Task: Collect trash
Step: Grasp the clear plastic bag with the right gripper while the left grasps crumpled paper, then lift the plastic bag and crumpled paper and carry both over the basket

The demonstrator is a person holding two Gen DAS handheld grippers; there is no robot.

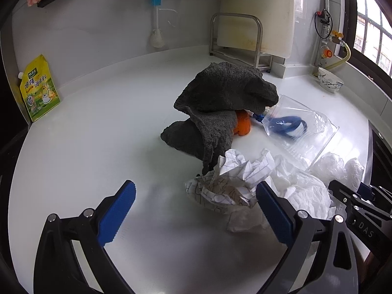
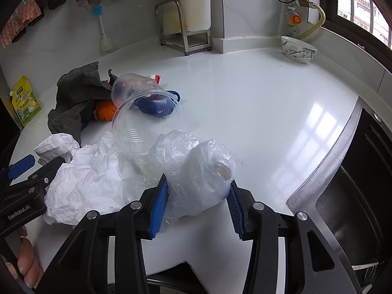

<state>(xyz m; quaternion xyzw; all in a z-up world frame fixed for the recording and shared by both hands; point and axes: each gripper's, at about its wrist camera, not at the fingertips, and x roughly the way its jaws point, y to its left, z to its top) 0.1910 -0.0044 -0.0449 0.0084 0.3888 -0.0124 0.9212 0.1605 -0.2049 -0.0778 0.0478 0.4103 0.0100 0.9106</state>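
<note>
Trash lies in a heap on the white counter (image 1: 98,122). A crumpled grid-lined paper (image 1: 227,183) lies just ahead of my left gripper (image 1: 196,196), which is open and empty, its right finger touching the paper's edge. Crumpled white tissue (image 1: 303,191) lies to the paper's right; it also shows in the right wrist view (image 2: 88,178). A clear plastic cup (image 2: 144,122) lies on its side. My right gripper (image 2: 198,196) has its jaws on either side of a crumpled clear plastic bag (image 2: 198,171), both pads against it.
A dark grey cloth (image 1: 220,98) covers an orange object (image 1: 242,123) and blue items. A yellow seasoning pouch (image 1: 39,88) leans at the left wall. A patterned bowl (image 2: 297,49) and a metal rack (image 2: 181,24) stand at the back. A sink (image 2: 355,183) lies to the right.
</note>
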